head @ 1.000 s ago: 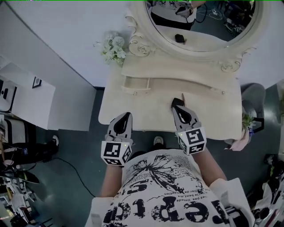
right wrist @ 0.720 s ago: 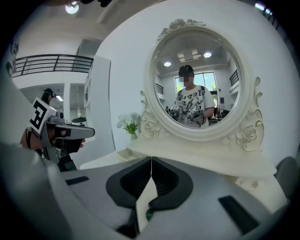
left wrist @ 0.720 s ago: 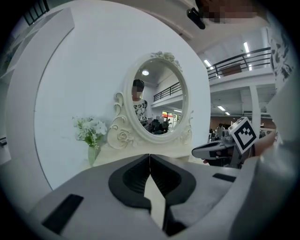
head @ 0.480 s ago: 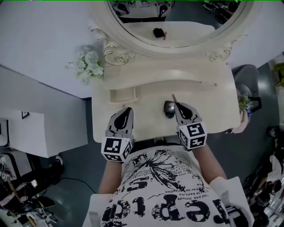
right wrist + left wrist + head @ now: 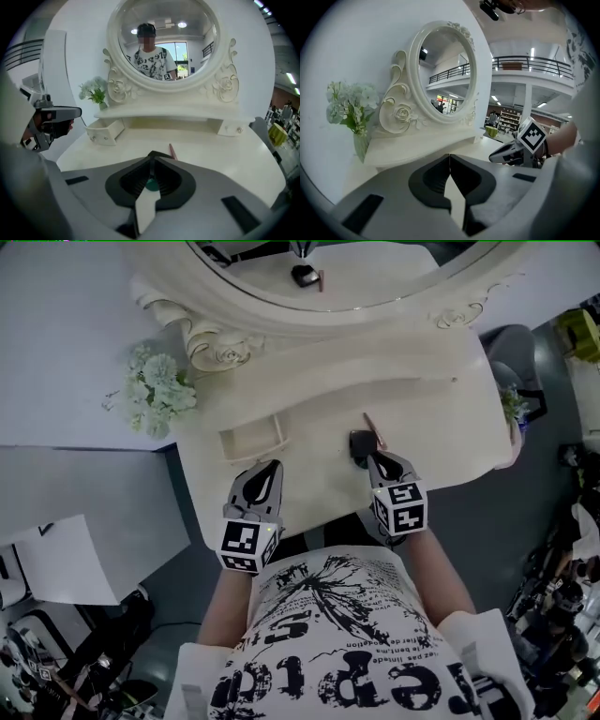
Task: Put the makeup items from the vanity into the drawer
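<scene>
Right gripper (image 5: 150, 161): my jaws are drawn together and the tips meet. A teal-green patch (image 5: 151, 185) shows through the hollow behind the tips. I read it as part of the dark makeup item (image 5: 360, 444), which lies right at my tips on the vanity top (image 5: 441, 427), and not as something clamped. I am not certain of this. The pink pencil (image 5: 172, 151) lies just beyond, clear of me.

Left gripper (image 5: 449, 161): jaws together with nothing between them. It hovers over the front edge, near the drawer (image 5: 104, 133), which stands pulled out at the left end of the shelf.

Step in hand, as I judge it: pick up the dark makeup item.

Notes for doing it well:
- Part the jaws fully before going down.
- The item looks low and flat, so straddle it squarely with the tips close to the vanity top.
- Close slowly so it does not squirt out sideways.
- Avoid nudging the pink pencil, which may roll.
- Carry the item low to the left and lower it inside the drawer walls before letting go.
- The drawer looks small, so come in from above.
</scene>
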A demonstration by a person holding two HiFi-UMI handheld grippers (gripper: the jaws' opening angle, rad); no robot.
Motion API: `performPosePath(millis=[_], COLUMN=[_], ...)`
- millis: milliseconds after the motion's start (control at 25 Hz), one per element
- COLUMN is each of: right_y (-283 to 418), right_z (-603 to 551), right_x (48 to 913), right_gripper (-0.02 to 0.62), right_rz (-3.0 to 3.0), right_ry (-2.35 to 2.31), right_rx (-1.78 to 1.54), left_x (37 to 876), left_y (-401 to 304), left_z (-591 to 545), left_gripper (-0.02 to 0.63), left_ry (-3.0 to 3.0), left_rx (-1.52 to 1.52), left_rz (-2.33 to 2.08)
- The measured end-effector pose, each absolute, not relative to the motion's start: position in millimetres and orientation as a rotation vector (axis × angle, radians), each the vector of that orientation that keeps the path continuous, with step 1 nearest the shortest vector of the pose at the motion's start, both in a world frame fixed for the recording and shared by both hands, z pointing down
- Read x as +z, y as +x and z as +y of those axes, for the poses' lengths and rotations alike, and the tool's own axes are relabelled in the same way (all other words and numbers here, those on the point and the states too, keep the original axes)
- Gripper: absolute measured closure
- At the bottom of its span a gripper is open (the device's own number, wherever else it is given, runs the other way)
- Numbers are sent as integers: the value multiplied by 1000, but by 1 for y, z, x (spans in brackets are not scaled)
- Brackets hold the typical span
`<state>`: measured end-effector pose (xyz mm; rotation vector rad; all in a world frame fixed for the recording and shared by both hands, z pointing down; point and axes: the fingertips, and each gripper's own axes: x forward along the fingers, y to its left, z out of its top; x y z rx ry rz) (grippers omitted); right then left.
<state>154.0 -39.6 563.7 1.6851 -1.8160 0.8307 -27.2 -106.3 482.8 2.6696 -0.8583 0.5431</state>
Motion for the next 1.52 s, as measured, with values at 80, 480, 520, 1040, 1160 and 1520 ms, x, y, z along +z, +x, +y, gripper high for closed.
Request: performPosePath(millis=[80,480,520,1040,1160,1520], right_y=[150,153,153,156,155,147], right_z=[-40,-55,-57,-65,-64,-76], right_x=[577,617,620,641,637,600], right_gripper=[547,255,252,255,255,258], right_rz=[-1783,-1571,-1560,-1498,-1518,-1631], right_ry=[1681,1747,1752,1710,1709,1699], right_rx=[914,1019,1032,1053,1070,1025], left_x=[490,515,517,518,513,489], left_y=[-31,-45,-46,-47,-47,-49], left_z=[-110,-107,-107,-109,-108,-111], left_gripper=[586,584,584,586,584,586], left_ry=[2664,2632,2631,2649,2656,2681], left_rx=[551,584,586,585,582,539], left_rz=[-840,-772,-770,-750,-752,-798])
